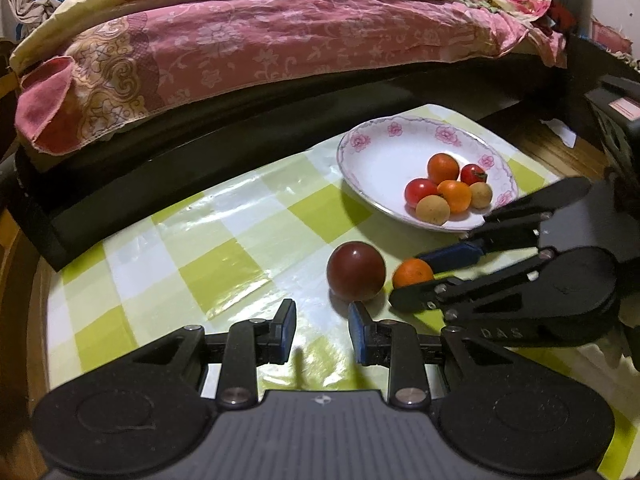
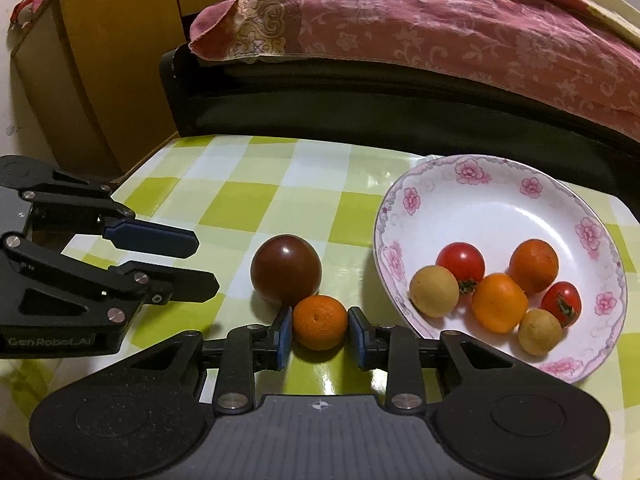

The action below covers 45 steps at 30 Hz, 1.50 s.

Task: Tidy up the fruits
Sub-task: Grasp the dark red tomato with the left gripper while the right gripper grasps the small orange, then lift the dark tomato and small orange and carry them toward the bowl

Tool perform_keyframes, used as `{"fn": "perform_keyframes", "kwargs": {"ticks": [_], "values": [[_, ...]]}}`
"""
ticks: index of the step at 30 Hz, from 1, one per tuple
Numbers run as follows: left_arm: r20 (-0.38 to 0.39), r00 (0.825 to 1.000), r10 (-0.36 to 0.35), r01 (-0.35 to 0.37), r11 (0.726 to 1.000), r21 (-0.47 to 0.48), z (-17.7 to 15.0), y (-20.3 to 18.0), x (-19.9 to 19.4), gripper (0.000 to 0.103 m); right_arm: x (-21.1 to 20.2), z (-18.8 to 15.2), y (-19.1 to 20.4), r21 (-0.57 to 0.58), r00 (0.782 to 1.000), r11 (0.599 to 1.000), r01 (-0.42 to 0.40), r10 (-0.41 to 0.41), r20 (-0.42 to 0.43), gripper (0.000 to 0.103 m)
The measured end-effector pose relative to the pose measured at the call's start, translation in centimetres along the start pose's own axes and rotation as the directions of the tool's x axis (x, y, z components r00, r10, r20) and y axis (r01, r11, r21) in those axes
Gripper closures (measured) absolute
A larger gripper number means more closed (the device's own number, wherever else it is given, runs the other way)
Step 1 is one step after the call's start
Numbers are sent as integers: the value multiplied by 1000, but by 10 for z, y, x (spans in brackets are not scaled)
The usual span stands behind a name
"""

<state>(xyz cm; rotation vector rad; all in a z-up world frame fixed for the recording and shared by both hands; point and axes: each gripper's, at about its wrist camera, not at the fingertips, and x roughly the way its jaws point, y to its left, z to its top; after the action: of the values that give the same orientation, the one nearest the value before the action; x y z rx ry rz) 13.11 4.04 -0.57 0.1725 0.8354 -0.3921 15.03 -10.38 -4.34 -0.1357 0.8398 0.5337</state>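
Your right gripper (image 2: 320, 314) sits lowest in its own view, both blue pads pinching a small orange (image 2: 319, 322), one pad on each side of it. The orange rests on the tablecloth between those fingers.

Far beyond both pairs of fingers, a pink floral quilt (image 1: 280, 48) drapes over a dark bed edge. Under all the fingers spreads the green-and-white checked tablecloth (image 1: 224, 272), glossy with reflections.

Your left gripper (image 1: 321, 306) hovers over the cloth with its fingers drawn in close and nothing between them. From the right wrist, it lies to the left of the right fingers, pointing towards the loose fruit.

Ahead and to the right of your right fingers stands a white plate with pink flowers (image 2: 480, 208), near the fingertips but not touching them.

Just past the right gripper's fingertips, touching the far side of the pinched orange, lies a dark red round fruit (image 2: 286, 276). From the left wrist it sits right ahead of the left gripper's right fingertip.

On the plate, clustered at the side nearer your fingers, are two more small oranges (image 2: 500, 302), two cherry tomatoes (image 2: 460, 260) and two tan round fruits (image 2: 434, 290), packed against each other.
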Motion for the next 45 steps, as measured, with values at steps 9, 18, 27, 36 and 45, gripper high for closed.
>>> {"fn": "perform_keyframes", "kwargs": {"ticks": [9, 18, 27, 36, 45], "values": [[-6, 1000, -21, 21, 1000, 11, 11, -13, 17, 56, -32, -15, -10, 52, 998, 999, 12, -9, -63, 77], [-21, 1000, -19, 20, 1000, 13, 20, -17, 39, 52, -65, -23, -12, 97, 997, 995, 2, 5, -73, 77], [-36, 999, -2, 2, 1000, 16, 18, -22, 49, 55, -91, -38, -20, 194, 998, 981, 18, -7, -61, 77], [-72, 997, 16, -16, 1000, -1, 16, -30, 41, 57, -83, -40, -36, 162, 996, 984, 67, -57, -68, 77], [-158, 987, -11, 11, 1000, 0, -11, -59, 2, 57, -80, -44, -42, 137, 992, 986, 93, -80, -100, 77]]}}
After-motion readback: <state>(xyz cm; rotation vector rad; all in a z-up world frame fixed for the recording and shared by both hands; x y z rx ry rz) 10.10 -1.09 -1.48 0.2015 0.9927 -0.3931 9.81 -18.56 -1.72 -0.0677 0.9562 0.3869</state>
